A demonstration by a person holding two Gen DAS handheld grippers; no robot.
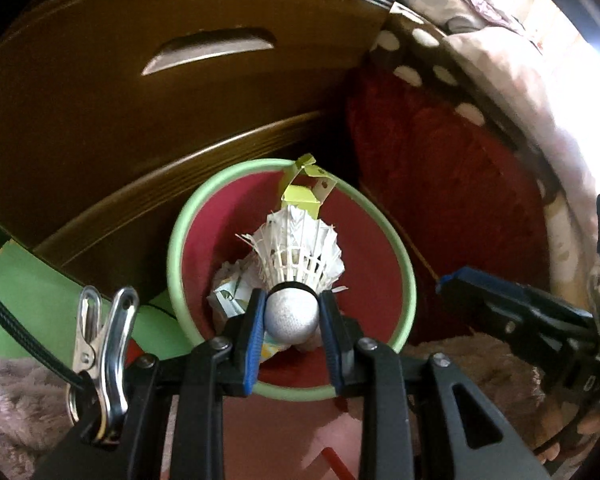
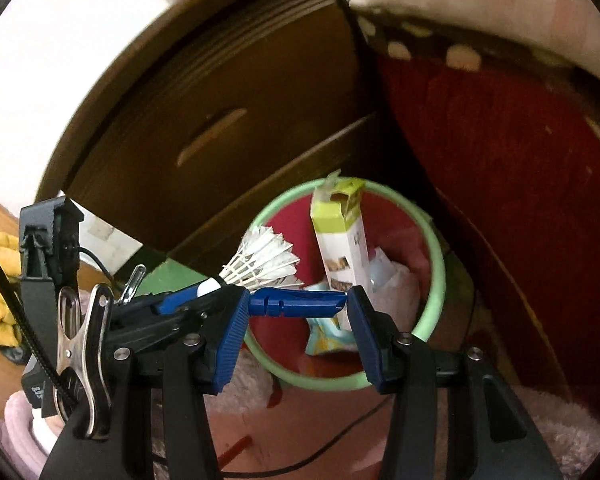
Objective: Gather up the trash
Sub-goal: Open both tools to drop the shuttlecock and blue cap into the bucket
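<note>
Above the green-rimmed bin (image 1: 404, 256), wedged between a brown drawer chest (image 1: 140, 128) and a red bed side (image 1: 452, 184), we hold the shuttlecock (image 1: 296, 256) clamped in our left tool (image 1: 291, 312); our right tool (image 2: 296, 328) gapes empty beside the rim.

Floor (image 2: 320, 432) — green-rimmed bin (image 2: 436, 264), fluffy pink rug (image 2: 560, 432), black cable (image 2: 340, 436).

Black-framed left gripper (image 1: 292, 312) and right gripper (image 2: 296, 340) (blue ribbed pads, silver screws).
</note>
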